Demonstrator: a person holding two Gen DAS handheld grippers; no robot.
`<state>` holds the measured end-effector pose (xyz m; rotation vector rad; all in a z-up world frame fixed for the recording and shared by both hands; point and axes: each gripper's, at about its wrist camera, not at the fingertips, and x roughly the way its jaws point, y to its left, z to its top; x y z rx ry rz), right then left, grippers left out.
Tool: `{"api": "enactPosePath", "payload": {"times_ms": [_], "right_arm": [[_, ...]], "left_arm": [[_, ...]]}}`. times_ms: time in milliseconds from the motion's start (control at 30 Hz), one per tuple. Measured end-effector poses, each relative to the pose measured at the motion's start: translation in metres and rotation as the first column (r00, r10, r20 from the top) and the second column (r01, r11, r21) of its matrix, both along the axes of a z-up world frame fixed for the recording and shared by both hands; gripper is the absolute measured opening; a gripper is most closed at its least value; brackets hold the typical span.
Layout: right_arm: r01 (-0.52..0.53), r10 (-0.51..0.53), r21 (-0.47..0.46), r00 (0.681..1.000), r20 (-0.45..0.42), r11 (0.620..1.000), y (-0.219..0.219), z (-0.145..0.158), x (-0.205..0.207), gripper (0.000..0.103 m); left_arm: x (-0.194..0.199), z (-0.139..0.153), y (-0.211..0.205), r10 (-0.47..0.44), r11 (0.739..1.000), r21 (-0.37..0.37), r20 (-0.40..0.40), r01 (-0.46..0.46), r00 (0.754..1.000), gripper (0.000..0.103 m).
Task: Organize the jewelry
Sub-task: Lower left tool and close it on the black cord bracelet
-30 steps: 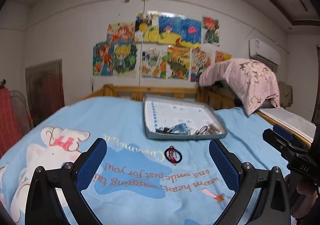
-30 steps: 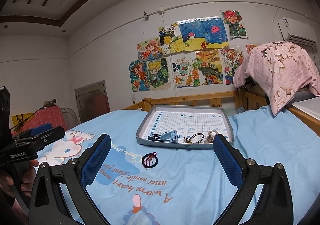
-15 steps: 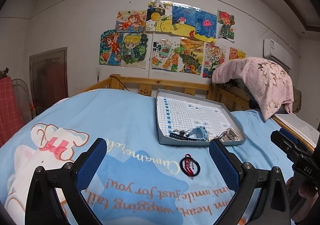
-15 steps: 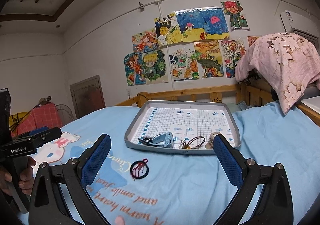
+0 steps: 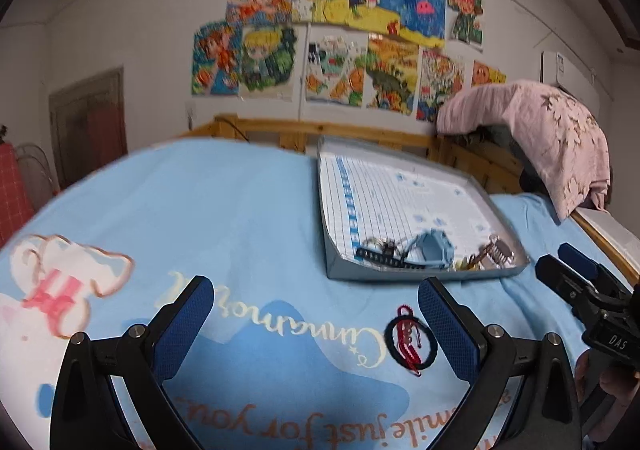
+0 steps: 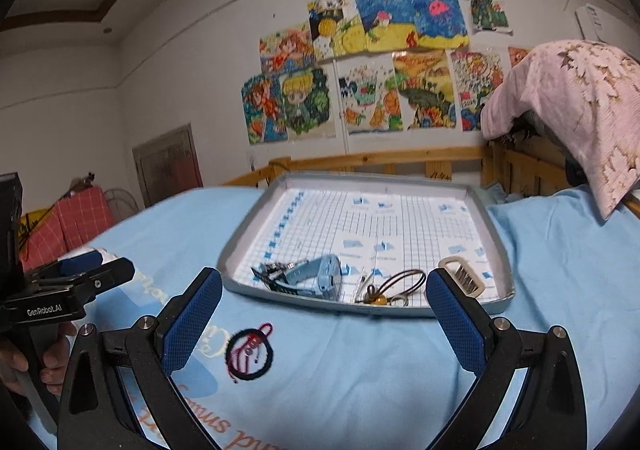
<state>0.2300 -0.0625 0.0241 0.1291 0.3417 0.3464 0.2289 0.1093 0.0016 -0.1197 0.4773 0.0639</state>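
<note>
A bed covered by a light blue cartoon sheet was shown. A grey tray with a grid-paper lining was set toward the bed's far edge, by the wooden rail. Along the tray's near rim a pale blue watch, a dark cord loop and a small metal clip were gathered. A black hair tie with red thread was left on the sheet, just short of the tray's near rim. The left claw and right claw were both spread wide, nothing held. The thin tie could be missed or the soft sheet pinched with it, since it lay flat on yielding fabric.
</note>
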Motion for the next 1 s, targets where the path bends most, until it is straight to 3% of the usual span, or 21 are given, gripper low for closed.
{"api": "enactPosePath", "payload": {"times_ms": [267, 633, 800, 1000], "right_arm": [[-0.049, 0.046, -0.035, 0.996, -0.075, 0.998, 0.011, -0.029, 0.020, 0.100], [-0.082, 0.079, -0.021, 0.988, -0.133, 0.996, 0.016, -0.054, 0.030, 0.095], [-0.098, 0.093, -0.024, 0.982, -0.167, 0.995, 0.020, -0.063, 0.038, 0.080], [-0.112, 0.106, -0.017, 0.974, -0.200, 0.994, 0.024, -0.071, 0.045, 0.078]], "left_arm": [[0.017, -0.031, 0.001, -0.104, 0.993, -0.069, -0.072, 0.099, 0.992, 0.100], [0.044, -0.059, -0.014, -0.288, 0.955, -0.134, -0.187, 0.266, 0.939, 0.052], [0.054, -0.065, -0.021, -0.329, 0.941, -0.151, -0.222, 0.301, 0.918, 0.040], [0.067, -0.070, -0.026, -0.360, 0.931, -0.159, -0.250, 0.328, 0.899, 0.028]]}}
